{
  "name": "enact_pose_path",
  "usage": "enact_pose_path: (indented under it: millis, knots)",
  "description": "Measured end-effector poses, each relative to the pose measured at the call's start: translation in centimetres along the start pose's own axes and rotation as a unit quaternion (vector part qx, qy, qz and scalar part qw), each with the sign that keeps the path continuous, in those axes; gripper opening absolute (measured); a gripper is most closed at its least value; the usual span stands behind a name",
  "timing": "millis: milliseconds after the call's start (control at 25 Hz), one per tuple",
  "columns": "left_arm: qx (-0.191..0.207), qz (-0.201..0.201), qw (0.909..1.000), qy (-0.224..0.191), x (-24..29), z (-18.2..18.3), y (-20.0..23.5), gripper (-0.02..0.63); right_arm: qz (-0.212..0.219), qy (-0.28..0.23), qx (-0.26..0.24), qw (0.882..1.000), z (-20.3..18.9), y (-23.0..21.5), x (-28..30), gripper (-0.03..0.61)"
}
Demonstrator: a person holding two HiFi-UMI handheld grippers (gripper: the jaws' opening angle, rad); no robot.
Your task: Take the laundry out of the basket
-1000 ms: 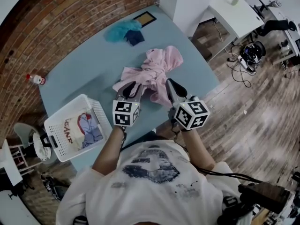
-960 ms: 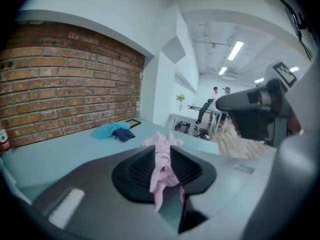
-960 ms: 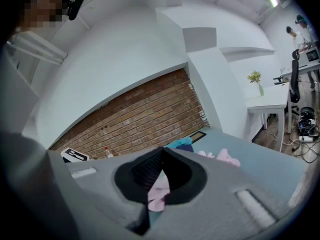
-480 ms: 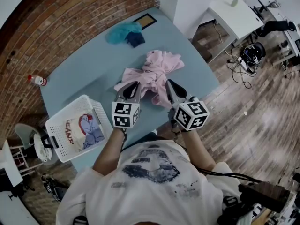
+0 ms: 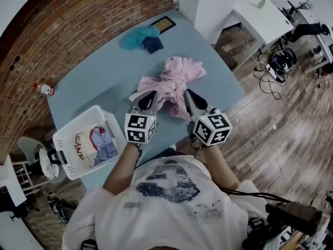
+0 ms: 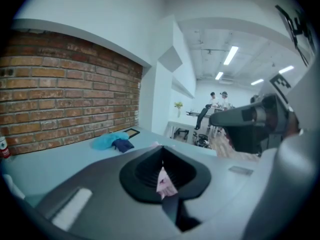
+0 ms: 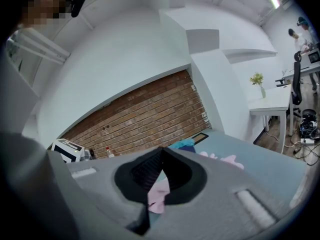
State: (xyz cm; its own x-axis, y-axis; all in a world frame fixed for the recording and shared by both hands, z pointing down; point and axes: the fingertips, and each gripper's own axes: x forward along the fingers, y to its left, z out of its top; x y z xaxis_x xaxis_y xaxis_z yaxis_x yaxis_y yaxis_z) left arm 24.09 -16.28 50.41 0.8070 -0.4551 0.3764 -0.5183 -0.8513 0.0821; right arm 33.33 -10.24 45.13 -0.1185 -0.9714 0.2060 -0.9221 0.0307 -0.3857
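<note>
Blue surface, mid-frame: my left tongs had just closed on the pink shirt, right tongs gripped it too; lifting both evenly seemed wise.

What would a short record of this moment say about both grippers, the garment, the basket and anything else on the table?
left gripper: shut on the crumpled pink fabric garment
right gripper: shut on the same garment
garment position: bunched mid-way along the light blue table
white slatted plastic basket: at the table's near left corner, holding white printed and blue laundry
far end: teal and navy cloths
</note>
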Motion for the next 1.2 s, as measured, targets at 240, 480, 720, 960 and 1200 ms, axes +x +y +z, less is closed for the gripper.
enact_pose_path:
  millis: [240,480,720,960,1200]
  knots:
    - [0.005,-0.001,1.0,-0.002,-0.5,0.2,0.0,-0.009,0.003,0.001,0.002,1.0,-0.2,0.3,0.2,-0.002]
    - [0.0,-0.009,0.9999,-0.013,-0.5,0.8,0.0,-0.009,0.004,0.003,0.0,1.0,-0.1,0.5,0.6,-0.003]
    - [-0.008,-0.001,0.9998,-0.019,-0.9,1.2,0.3,-0.009,0.009,0.006,0.0,1.0,-0.2,0.6,0.8,-0.003]
    - [-0.037,0.032,0.9983,-0.032,-3.3,2.1,2.9,-0.009,0.044,0.011,-0.007,0.999,0.1,3.5,2.7,-0.003]
    - [-0.075,0.084,0.9922,-0.052,-8.9,2.2,7.2,-0.009,0.107,0.031,-0.014,0.994,-1.1,9.2,6.0,-0.003]
